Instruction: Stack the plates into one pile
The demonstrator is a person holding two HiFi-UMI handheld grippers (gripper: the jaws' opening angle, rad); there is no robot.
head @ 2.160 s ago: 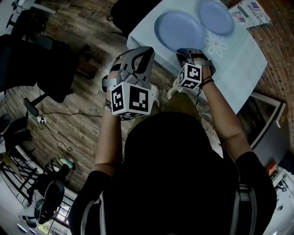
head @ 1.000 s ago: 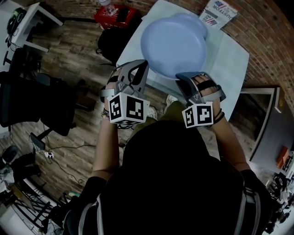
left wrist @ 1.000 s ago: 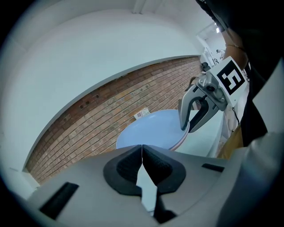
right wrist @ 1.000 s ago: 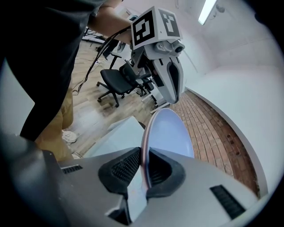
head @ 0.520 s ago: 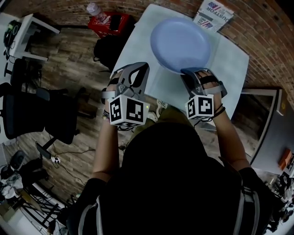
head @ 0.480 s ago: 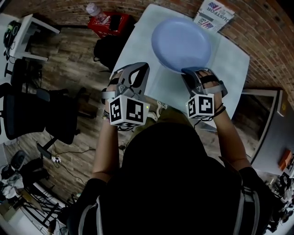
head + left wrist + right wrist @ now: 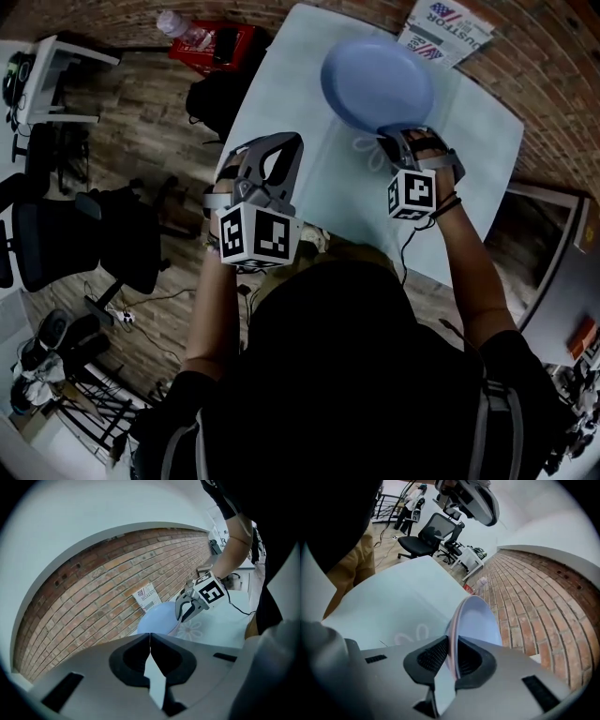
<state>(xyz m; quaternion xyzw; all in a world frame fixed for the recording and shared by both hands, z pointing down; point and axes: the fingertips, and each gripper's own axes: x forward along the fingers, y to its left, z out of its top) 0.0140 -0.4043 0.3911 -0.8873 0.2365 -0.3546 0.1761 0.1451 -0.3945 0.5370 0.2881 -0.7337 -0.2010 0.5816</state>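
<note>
A light blue plate (image 7: 377, 82) hangs over the far part of the white table (image 7: 300, 112). My right gripper (image 7: 395, 131) is shut on its near rim. In the right gripper view the plate (image 7: 476, 618) stands edge-on between the jaws, tilted upward toward the brick wall. I can pick out no second plate apart from this one. My left gripper (image 7: 282, 146) hovers over the table's left part, shut and empty. Its jaws meet in a thin seam in the left gripper view (image 7: 150, 637), which looks across at the plate (image 7: 157, 620) and the right gripper (image 7: 186, 611).
A magazine (image 7: 448, 26) lies at the table's far edge by the brick wall. Left of the table, a red box (image 7: 214, 42) and a bottle (image 7: 176, 22) sit on the wooden floor. Office chairs (image 7: 433, 532) stand beyond the table. The tablecloth has a flower print (image 7: 414, 633).
The right gripper has carried the plate away from me and lower, over the table's far part. The plate that showed behind it a second ago is out of sight. The left gripper moved forward too.
</note>
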